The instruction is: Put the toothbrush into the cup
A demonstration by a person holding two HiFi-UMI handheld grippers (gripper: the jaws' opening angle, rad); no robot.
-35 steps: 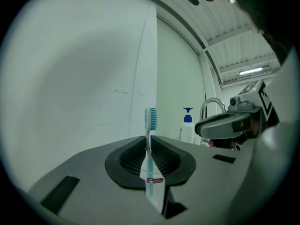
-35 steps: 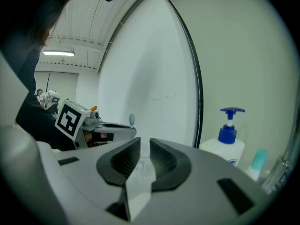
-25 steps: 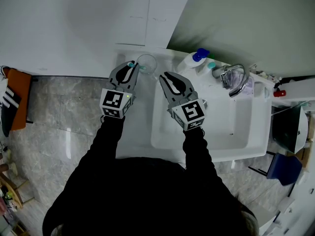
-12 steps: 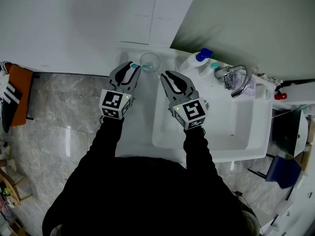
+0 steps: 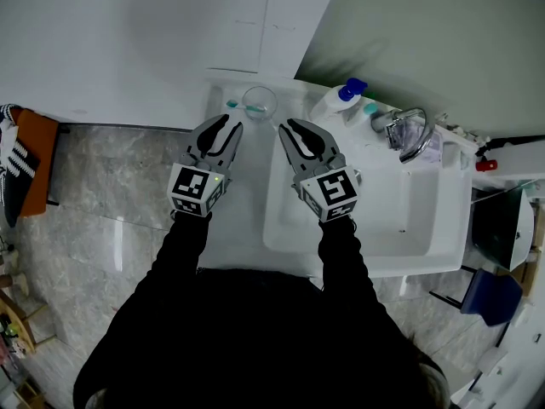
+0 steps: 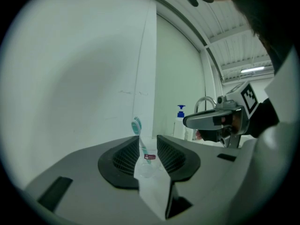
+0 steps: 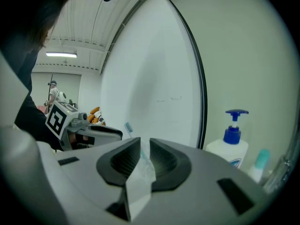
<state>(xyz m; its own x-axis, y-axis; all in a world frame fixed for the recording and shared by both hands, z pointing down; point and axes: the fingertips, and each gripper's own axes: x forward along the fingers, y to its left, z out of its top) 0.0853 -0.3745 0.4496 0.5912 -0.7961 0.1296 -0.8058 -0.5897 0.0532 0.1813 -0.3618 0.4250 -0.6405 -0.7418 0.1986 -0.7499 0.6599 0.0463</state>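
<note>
A teal-headed toothbrush (image 6: pixel 136 124) stands leaning in the clear cup (image 5: pixel 259 102) on the back left corner of the white sink (image 5: pixel 383 228). In the head view its head (image 5: pixel 232 105) pokes out to the cup's left. My left gripper (image 5: pixel 220 129) is a little short of the cup; its jaws have just opened wide and nothing is between them. Through their gap (image 6: pixel 143 149) I see the cup (image 6: pixel 147 165) farther off. My right gripper (image 5: pixel 291 128) hovers over the basin's left rim to the right of the cup, jaws (image 7: pixel 144 149) partly apart and empty.
A white soap bottle with a blue pump (image 5: pixel 336 102) and a small teal-capped bottle (image 5: pixel 368 109) stand behind the basin. The chrome tap (image 5: pixel 409 139) is to the right. A white wall rises just behind the cup. Grey tiled floor lies to the left.
My left gripper has opened, let go of the toothbrush and drawn back toward me. The toothbrush stays standing in the cup. The right gripper has not moved.
</note>
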